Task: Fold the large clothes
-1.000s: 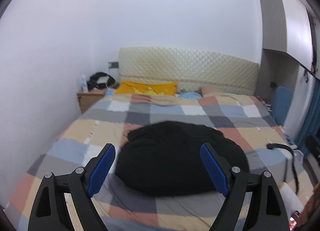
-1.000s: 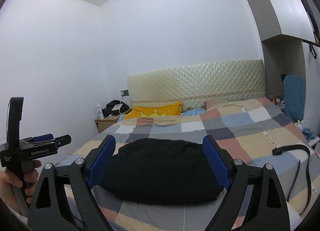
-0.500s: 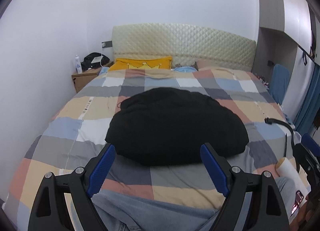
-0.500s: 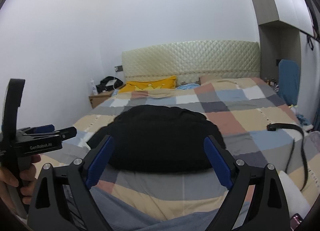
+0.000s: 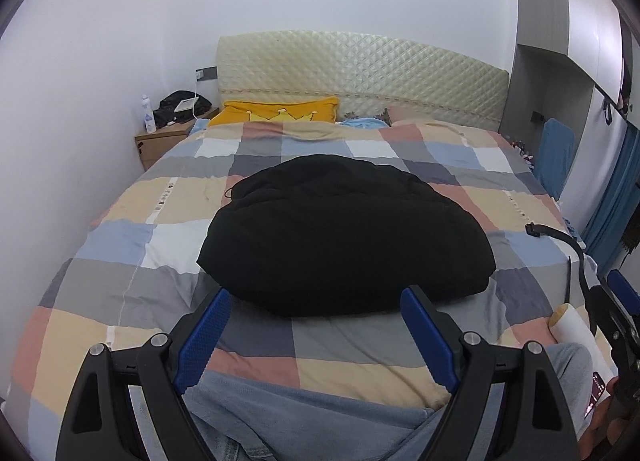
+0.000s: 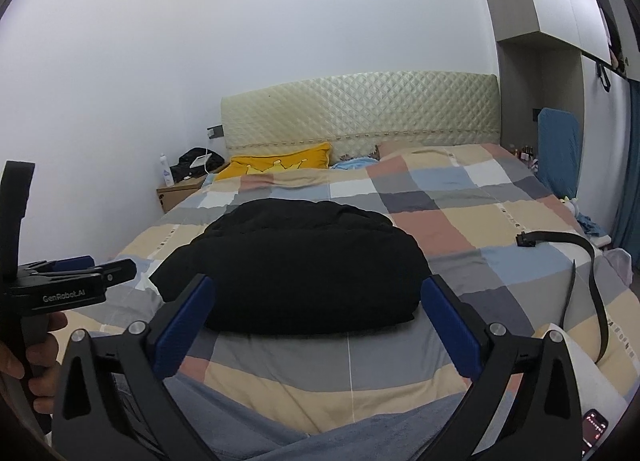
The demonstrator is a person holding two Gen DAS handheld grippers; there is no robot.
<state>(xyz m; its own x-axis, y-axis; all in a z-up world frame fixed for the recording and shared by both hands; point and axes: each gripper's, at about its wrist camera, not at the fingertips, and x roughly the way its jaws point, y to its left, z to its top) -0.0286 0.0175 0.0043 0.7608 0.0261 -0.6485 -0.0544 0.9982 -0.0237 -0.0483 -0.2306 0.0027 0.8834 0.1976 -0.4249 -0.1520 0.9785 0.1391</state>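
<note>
A large black garment (image 5: 344, 237) lies bunched in a rounded heap on the checked bedspread (image 5: 120, 229); it also shows in the right wrist view (image 6: 292, 265). My left gripper (image 5: 316, 301) is open and empty, held above the bed's near edge just short of the heap. My right gripper (image 6: 316, 285) is open and empty, also short of the heap's near edge. The left gripper's body (image 6: 68, 285) shows at the left of the right wrist view, held in a hand.
A black belt (image 6: 588, 261) lies on the bed's right side. A yellow pillow (image 5: 280, 111) lies by the quilted headboard (image 5: 360, 73). A wooden nightstand (image 5: 160, 141) stands at far left. Grey-blue cloth (image 5: 304, 421) lies under the grippers. A phone (image 6: 596, 431) shows at bottom right.
Both grippers have pulled back and tilted down, so the bed's near edge and the grey-blue cloth below have come into view. The black garment has not moved. Both stay open.
</note>
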